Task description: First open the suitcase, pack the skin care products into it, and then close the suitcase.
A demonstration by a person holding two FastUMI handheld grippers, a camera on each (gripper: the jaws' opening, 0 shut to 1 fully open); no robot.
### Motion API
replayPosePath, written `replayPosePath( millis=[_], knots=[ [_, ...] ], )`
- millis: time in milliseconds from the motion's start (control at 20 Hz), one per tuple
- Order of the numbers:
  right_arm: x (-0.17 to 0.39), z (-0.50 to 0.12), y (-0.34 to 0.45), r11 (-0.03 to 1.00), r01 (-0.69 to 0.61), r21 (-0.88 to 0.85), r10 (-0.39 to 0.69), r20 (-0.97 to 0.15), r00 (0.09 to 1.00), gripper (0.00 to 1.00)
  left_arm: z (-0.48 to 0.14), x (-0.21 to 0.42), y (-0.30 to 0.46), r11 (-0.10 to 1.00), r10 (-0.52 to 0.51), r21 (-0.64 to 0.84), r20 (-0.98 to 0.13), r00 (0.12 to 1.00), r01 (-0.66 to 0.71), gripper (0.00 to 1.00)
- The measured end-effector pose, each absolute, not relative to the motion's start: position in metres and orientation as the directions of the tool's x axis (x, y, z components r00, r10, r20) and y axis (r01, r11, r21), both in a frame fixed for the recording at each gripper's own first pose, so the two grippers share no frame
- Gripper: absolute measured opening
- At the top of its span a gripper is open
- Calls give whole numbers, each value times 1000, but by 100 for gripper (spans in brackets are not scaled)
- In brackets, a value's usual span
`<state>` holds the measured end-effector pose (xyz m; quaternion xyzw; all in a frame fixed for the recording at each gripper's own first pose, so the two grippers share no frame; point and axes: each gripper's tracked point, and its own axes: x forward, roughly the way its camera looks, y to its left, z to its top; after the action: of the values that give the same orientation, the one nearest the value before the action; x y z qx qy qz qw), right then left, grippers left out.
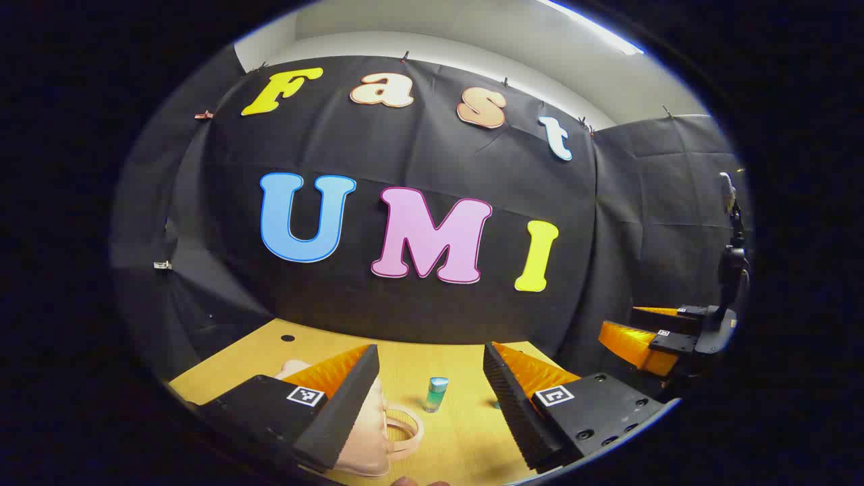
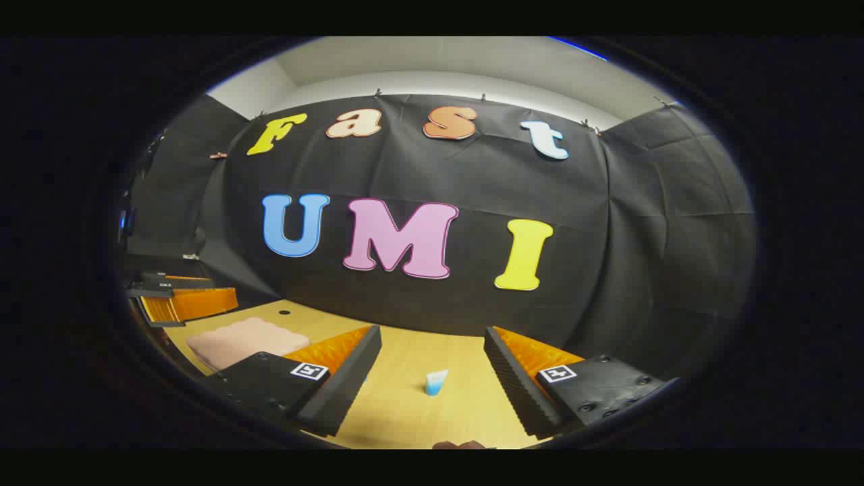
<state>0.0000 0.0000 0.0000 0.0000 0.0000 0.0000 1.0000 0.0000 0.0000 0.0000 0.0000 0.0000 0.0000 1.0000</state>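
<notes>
A pink suitcase [image 1: 368, 442] lies flat on the wooden table [image 1: 459, 445] with its lid down and its handle [image 1: 407, 432] toward me, partly hidden behind my left gripper's near finger. My left gripper [image 1: 430, 347] hovers open above the table, nothing between its fingers. A small teal bottle [image 1: 437, 395] stands upright ahead of it. In the right gripper view, my right gripper [image 2: 432, 331] is open and empty, with a blue-and-white tube [image 2: 436, 382] standing just ahead. The suitcase [image 2: 236, 341] lies to its left.
The right gripper [image 1: 617, 317] hangs past the table's right end in the left gripper view; the left gripper [image 2: 223, 289] shows at far left in the right gripper view. A small teal item [image 1: 496, 405] peeks from behind a finger. A cable hole [image 2: 283, 312] marks the table's back.
</notes>
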Motion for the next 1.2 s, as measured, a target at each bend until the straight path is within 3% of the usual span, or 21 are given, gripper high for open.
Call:
replayPosePath(
  millis=[1200],
  knots=[
    [-6, 9, 15, 1000, 0, -14, 1, 22, 1000, 97, -4, -11, -24, 987, -115, 112, -11, 993, 115, 97]
  ],
)
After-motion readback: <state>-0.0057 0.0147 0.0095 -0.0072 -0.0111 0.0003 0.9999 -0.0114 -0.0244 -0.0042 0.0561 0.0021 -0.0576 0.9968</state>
